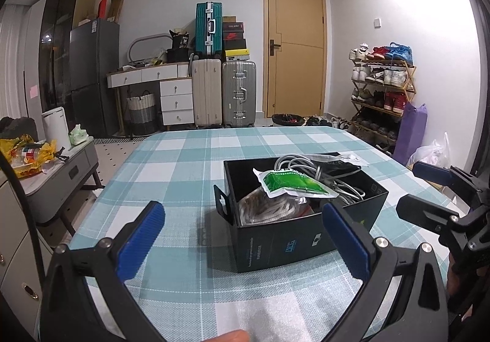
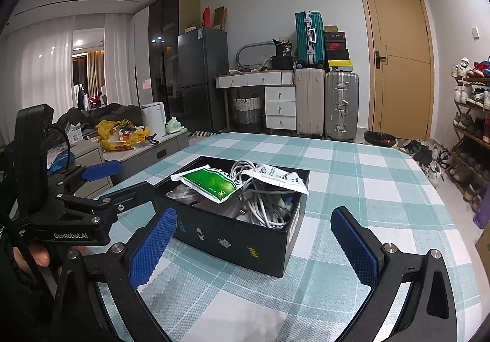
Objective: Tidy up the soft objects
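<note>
- Black box (image 1: 277,238) sits open on the checked tablecloth (image 1: 183,164), roughly mid-table, nearer the near edge than the far one.
- Inside the box: green pouch (image 1: 294,184) on top, white cables (image 1: 306,163) behind it, white rope bundle (image 1: 269,208) in the near left corner, and a white printed packet (image 2: 277,178) lying over the far right rim.
- Box flap (image 1: 222,199) sticks out on the left side.
- Left gripper (image 1: 242,238): jaws spread wide, nothing between them; its right pad overlaps the box's near right corner in view, contact unclear.
- Right gripper (image 2: 254,245): jaws spread wide, empty, hovering just short of the box's near wall.
- The left gripper shows in the right wrist view at the box's left corner; touching or not, cannot tell.
- Bare cloth all around the box: wide strip to the far edge, open strips to the left and right edges, a narrower one at the near edge.
- Beyond the far edge: suitcases (image 1: 225,91), door (image 1: 295,42).
- Off the right edge: shoe rack (image 1: 382,88). Off the left edge: low grey cabinet (image 1: 64,176) with a yellow bag (image 1: 27,155).
</note>
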### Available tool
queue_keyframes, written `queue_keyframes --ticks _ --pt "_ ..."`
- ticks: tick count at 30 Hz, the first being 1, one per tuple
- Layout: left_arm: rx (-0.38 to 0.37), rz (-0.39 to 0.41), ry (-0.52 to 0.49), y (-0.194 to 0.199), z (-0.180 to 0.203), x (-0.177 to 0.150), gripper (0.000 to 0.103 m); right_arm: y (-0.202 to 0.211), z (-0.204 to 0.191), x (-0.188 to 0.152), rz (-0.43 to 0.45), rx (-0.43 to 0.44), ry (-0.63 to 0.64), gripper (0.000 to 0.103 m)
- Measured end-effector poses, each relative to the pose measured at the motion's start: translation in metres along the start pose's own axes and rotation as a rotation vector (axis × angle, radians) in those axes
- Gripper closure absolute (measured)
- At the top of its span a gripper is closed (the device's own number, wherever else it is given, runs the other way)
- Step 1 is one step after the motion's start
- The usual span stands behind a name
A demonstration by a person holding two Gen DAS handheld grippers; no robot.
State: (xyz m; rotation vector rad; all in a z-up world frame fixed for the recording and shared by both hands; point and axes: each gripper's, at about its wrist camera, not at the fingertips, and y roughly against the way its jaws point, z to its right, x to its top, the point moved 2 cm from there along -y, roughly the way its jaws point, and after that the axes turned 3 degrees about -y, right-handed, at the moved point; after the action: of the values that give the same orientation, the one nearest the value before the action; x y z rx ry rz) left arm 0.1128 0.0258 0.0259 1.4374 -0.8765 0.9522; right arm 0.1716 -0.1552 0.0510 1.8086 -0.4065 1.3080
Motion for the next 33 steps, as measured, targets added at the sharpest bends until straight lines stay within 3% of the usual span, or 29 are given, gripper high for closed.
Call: queue_keyframes --ticks 33 --pt "0.001 -0.006 0.014 0.0009 0.0021 -0.0008 0.000 0.0035 0.0010 -0.0001 0.014 -0.034 0.007 0.001"
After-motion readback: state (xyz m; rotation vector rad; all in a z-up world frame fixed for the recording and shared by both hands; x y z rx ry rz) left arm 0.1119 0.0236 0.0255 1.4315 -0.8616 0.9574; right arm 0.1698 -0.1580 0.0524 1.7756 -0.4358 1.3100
